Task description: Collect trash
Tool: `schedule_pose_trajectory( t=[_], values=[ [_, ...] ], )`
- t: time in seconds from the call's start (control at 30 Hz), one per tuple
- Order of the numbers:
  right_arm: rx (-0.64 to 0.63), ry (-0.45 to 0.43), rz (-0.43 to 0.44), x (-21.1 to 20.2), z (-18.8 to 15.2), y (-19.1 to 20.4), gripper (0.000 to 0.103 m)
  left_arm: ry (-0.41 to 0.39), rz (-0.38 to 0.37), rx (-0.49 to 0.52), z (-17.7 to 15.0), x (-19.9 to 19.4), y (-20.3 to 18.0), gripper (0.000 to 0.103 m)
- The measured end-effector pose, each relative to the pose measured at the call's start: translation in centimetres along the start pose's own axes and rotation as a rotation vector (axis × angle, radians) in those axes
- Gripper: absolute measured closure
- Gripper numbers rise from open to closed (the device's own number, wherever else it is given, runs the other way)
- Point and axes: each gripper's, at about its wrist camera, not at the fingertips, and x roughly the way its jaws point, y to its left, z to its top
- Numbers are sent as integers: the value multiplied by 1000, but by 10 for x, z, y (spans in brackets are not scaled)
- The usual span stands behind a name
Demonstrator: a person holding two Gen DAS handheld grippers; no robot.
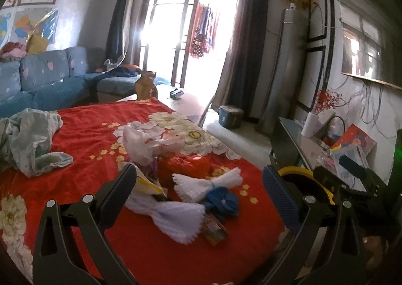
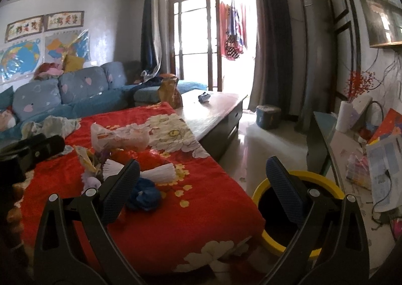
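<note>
A pile of trash lies on the red flowered cloth [image 1: 88,139]: two white foam nets [image 1: 208,184], a blue crumpled wrapper [image 1: 222,201], an orange-red bag [image 1: 188,163], a clear plastic bag [image 1: 148,141] and a small snack packet [image 1: 214,231]. My left gripper [image 1: 198,189] is open and empty, just in front of the pile. My right gripper [image 2: 202,184] is open and empty, off the table's right edge above a yellow-rimmed bin [image 2: 299,212]. The bin also shows in the left wrist view [image 1: 305,179]. In the right wrist view the pile [image 2: 140,172] lies left of the gripper.
A crumpled pale cloth [image 1: 30,139] lies at the table's left. A blue sofa [image 1: 45,79] stands behind. The wooden coffee table [image 2: 213,111] carries a paper bag [image 2: 169,91]. A cluttered side table [image 2: 364,159] stands at right, a blue tub [image 2: 267,115] on the floor.
</note>
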Motion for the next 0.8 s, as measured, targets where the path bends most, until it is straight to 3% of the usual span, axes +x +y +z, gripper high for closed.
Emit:
schedule_pose_trajectory(
  t=[0.33,0.63,0.8],
  values=[
    [-1,58,108,29,16,21,11,3,77,-84,29,25,44,6],
    [48,228,160,83,15,22,11,49,108,-157,49,53,84,6],
    [108,344,179,118,4,15,11,120,103,-122,52,81,91,6]
  ],
)
